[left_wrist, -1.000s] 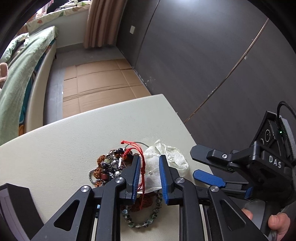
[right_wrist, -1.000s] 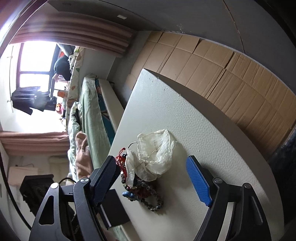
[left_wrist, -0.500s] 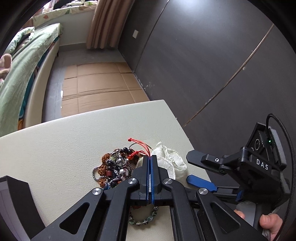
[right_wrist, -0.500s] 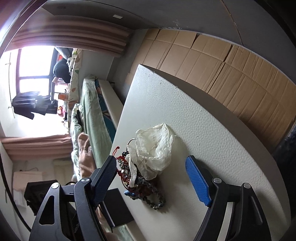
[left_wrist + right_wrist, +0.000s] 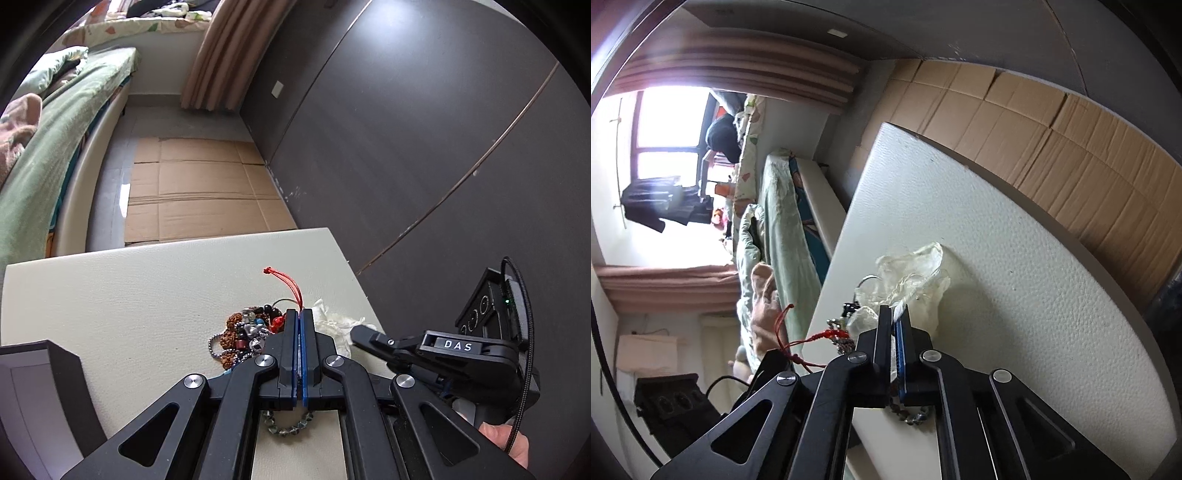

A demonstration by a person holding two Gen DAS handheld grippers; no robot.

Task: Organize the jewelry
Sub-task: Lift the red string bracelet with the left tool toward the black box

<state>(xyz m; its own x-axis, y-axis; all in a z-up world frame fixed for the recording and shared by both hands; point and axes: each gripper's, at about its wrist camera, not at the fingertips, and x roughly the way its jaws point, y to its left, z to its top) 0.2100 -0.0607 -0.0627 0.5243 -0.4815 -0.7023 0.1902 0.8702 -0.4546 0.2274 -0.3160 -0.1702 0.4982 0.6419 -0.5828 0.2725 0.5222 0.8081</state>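
A tangled pile of beaded bracelets lies on the cream table, beside a crumpled clear plastic bag. My left gripper is shut on a red cord bracelet, whose loop sticks up above the fingertips. My right gripper is shut on the edge of the plastic bag, just right of the pile. The red cord also shows in the right wrist view, stretched toward the left gripper. A dark bead bracelet lies under the left gripper.
A dark jewelry box stands at the table's left front. The table's right edge runs near a dark wall. Cardboard sheets cover the floor beyond, with a bed at the left.
My left gripper closed on the red cord and lifted it. My right gripper moved in and closed on the plastic bag.
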